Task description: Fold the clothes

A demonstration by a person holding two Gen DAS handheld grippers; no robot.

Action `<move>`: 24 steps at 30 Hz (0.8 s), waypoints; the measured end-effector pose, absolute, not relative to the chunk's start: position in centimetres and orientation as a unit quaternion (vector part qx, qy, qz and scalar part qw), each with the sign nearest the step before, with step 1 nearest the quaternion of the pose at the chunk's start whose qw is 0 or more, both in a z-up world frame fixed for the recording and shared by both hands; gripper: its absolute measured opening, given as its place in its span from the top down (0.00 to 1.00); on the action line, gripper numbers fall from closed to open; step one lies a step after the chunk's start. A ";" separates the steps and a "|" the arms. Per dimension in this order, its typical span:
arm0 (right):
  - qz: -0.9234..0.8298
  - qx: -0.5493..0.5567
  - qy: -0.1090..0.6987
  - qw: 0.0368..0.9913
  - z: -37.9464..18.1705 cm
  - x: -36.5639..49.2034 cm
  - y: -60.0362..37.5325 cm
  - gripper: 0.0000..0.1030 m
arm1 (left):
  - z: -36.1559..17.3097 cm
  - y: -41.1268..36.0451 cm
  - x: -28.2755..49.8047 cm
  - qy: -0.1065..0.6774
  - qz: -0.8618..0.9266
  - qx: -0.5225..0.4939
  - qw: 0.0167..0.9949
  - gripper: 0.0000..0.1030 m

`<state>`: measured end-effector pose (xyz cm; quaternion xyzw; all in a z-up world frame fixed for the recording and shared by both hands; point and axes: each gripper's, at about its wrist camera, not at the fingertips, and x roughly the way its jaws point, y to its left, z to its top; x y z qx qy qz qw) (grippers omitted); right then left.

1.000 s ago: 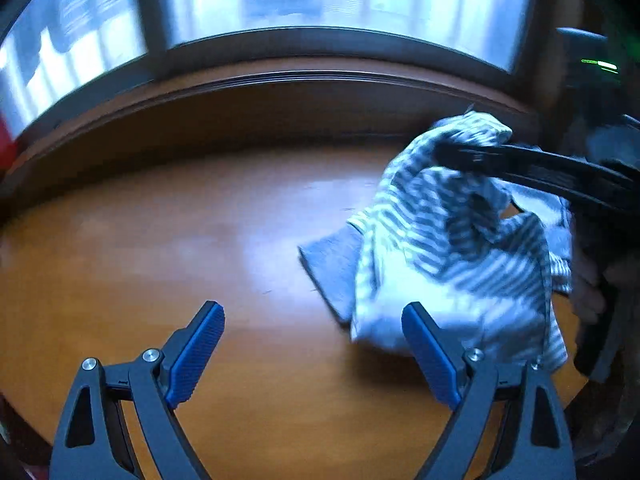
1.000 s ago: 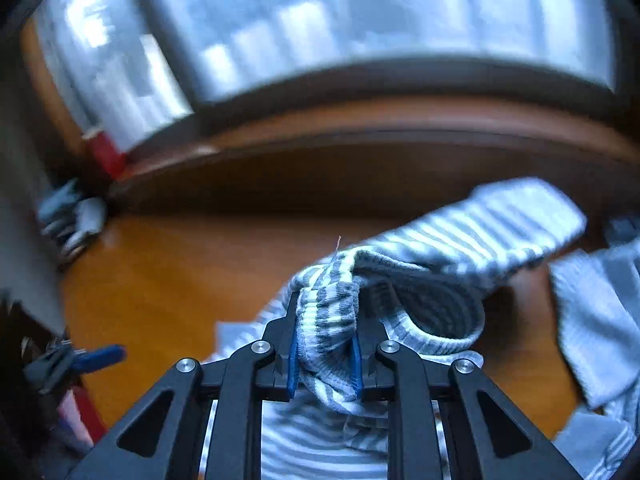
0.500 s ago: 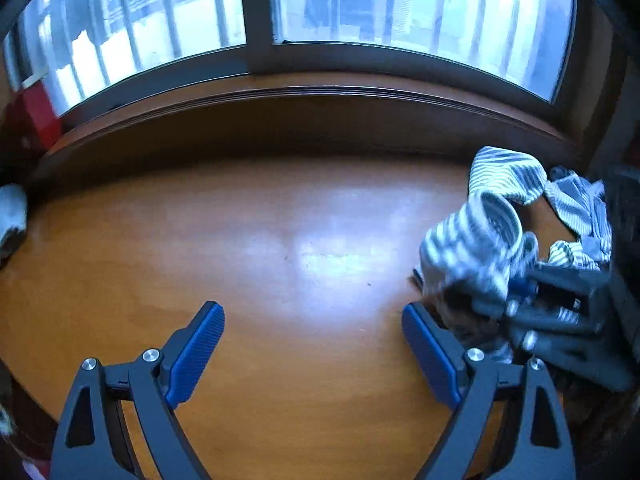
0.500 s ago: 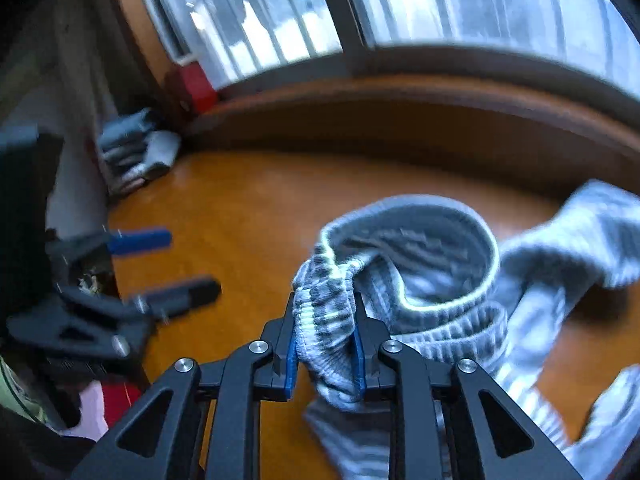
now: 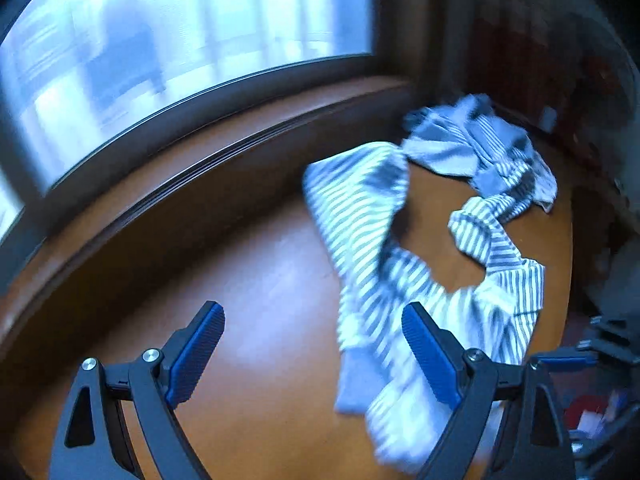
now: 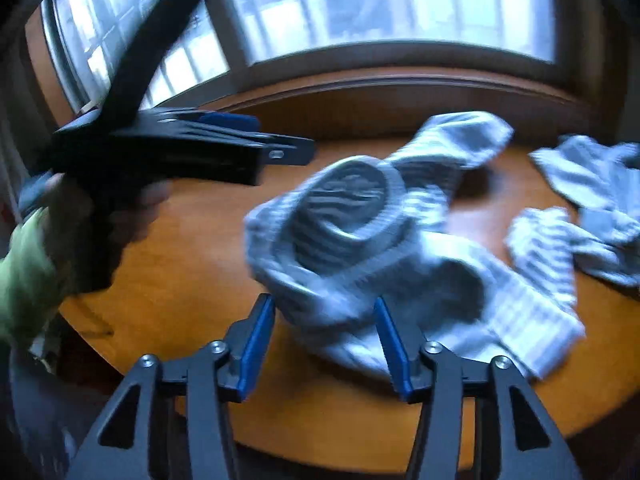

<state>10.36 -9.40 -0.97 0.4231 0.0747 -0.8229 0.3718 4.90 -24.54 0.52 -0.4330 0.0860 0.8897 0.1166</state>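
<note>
Right gripper [image 6: 325, 344] jaws opening, striped garment [image 6: 360, 240] between them but unpinched; left gripper [image 5: 312, 356] wide, empty: let it settle on the worktop [image 6: 192, 248], then regrasp an edge.

The table [image 5: 248, 280] is a warm orange-brown wood with a soft sheen. The garment [image 5: 360, 216] on it is white with thin grey stripes and a plain pale grey-blue band at its lower edge. A second garment [image 5: 480, 148] behind mixes grey stripes with solid grey-blue patches. Each tool [image 5: 312, 348] is black with ribbed blue pads [image 6: 256, 344]. A sleeve [image 6: 24, 272] is light green.
</note>
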 end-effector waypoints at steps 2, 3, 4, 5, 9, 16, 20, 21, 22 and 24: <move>-0.840 0.420 0.057 0.338 -0.4 9.4 -8.1 0.48 | -0.5 -22.8 3.6 0.103 0.883 -0.439 0.131 0.12; -0.841 0.420 0.048 0.339 -0.4 8.4 -7.3 0.47 | -1.1 -22.2 3.0 0.105 0.880 -0.442 0.135 0.12; -0.846 0.424 0.034 0.321 -0.8 7.2 -6.3 0.47 | -1.7 -21.5 2.4 0.108 0.878 -0.445 0.139 0.12; -0.853 0.432 0.018 0.292 -1.3 5.5 -5.9 0.47 | -2.3 -20.8 1.8 0.111 0.875 -0.448 0.143 0.12; -0.866 0.455 -0.006 0.206 -3.7 -0.1 -5.3 0.47 | -4.7 -19.8 -0.1 0.130 0.864 -0.471 0.119 0.12; -0.861 0.479 0.030 0.168 -7.3 -3.6 -6.6 0.47 | -6.9 -18.7 -2.1 0.159 0.828 -0.520 0.137 0.12; -0.859 0.483 0.043 0.163 -8.7 -4.5 -7.4 0.47 | -8.4 -19.5 -2.6 0.111 0.804 -0.574 0.107 0.11; -0.861 0.480 0.051 0.164 -8.7 -4.4 -7.7 0.47 | -8.4 -20.0 -2.4 0.090 0.805 -0.577 0.105 0.12; -0.861 0.477 0.058 0.166 -8.7 -4.3 -8.0 0.48 | -8.3 -20.3 -2.0 0.072 0.807 -0.575 0.112 0.25; -0.861 0.472 0.068 0.176 -8.7 -4.0 -8.7 0.72 | -8.0 -20.6 -0.8 0.053 0.813 -0.568 0.118 0.67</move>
